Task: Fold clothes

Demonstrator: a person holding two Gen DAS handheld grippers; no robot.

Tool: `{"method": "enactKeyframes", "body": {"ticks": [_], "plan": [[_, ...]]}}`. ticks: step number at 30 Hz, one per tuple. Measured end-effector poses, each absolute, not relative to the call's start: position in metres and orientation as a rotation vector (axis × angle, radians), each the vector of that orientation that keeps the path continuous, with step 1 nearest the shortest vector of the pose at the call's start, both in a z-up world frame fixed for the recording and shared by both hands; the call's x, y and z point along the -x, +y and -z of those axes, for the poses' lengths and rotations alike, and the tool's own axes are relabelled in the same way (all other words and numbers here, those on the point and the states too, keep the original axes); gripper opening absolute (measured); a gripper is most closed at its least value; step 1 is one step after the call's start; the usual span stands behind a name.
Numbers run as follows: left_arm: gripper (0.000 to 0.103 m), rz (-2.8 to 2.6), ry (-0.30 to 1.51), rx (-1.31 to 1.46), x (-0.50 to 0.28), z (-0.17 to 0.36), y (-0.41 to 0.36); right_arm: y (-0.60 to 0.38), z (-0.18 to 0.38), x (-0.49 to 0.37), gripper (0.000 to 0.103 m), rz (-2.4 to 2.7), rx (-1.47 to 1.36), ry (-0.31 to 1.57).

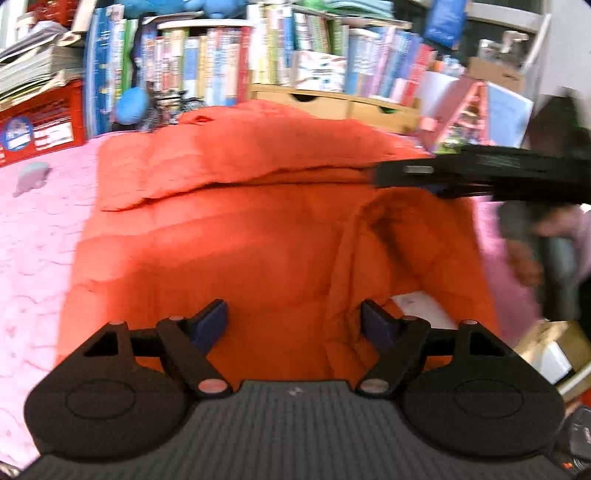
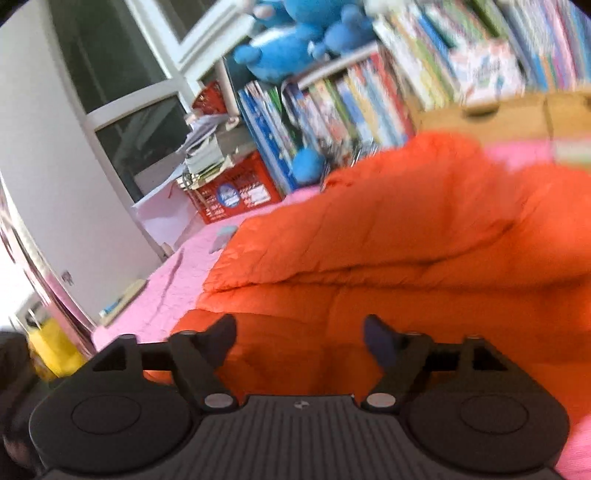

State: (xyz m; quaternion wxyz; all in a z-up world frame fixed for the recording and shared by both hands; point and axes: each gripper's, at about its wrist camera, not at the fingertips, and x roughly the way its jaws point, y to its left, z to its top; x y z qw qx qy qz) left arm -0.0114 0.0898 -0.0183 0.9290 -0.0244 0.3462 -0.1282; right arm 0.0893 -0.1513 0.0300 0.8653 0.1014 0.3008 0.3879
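An orange quilted jacket (image 1: 258, 229) lies spread on a pink bedspread (image 1: 37, 240), one side folded over across its upper part. Its collar opening with a white label (image 1: 421, 306) shows at the near right. My left gripper (image 1: 293, 310) hovers just above the jacket's near part, jaws wide apart with only cloth below them. The right gripper's black body (image 1: 480, 173) reaches in from the right over the folded edge, a hand (image 1: 528, 258) behind it. In the right wrist view the right gripper (image 2: 300, 328) stands open over the jacket (image 2: 406, 258), gripping nothing.
Packed bookshelves (image 1: 229, 62) rise behind the bed, with a wooden drawer box (image 1: 332, 103), a red crate (image 1: 40, 122) under stacked papers, and blue plush toys (image 2: 295, 33). A window (image 2: 147, 136) and a yellow bag (image 2: 55, 350) are at the left. Boxes (image 1: 554, 350) sit by the right edge.
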Motion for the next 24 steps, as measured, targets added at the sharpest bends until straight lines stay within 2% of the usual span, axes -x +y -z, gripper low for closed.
{"method": "enactKeyframes", "body": {"ticks": [3,7,10,11,15,18,24], "plan": [[0.08,0.257,0.711,0.058,0.007,0.02,0.095,-0.183,-0.04,-0.077,0.086,-0.74,-0.115,0.551],[0.081,0.27,0.712,0.074,0.013,0.021,0.098,-0.211,-0.041,-0.063,0.087,-0.69,0.06,0.504],[0.082,0.268,0.715,0.064,0.012,0.022,0.096,-0.198,-0.033,-0.043,0.071,-0.732,0.202,0.494],[0.082,0.265,0.716,0.058,0.011,0.022,0.095,-0.19,-0.03,-0.036,0.06,-0.779,0.222,0.493],[0.082,0.262,0.72,0.056,0.009,0.021,0.096,-0.143,-0.018,-0.012,0.042,-0.941,0.299,0.486],[0.082,0.238,0.711,0.062,0.012,0.014,0.101,-0.115,-0.012,-0.014,0.034,-0.979,0.315,0.492],[0.082,0.25,0.611,0.081,0.04,-0.022,0.118,-0.078,-0.011,-0.042,0.034,-0.939,0.325,0.521]]}}
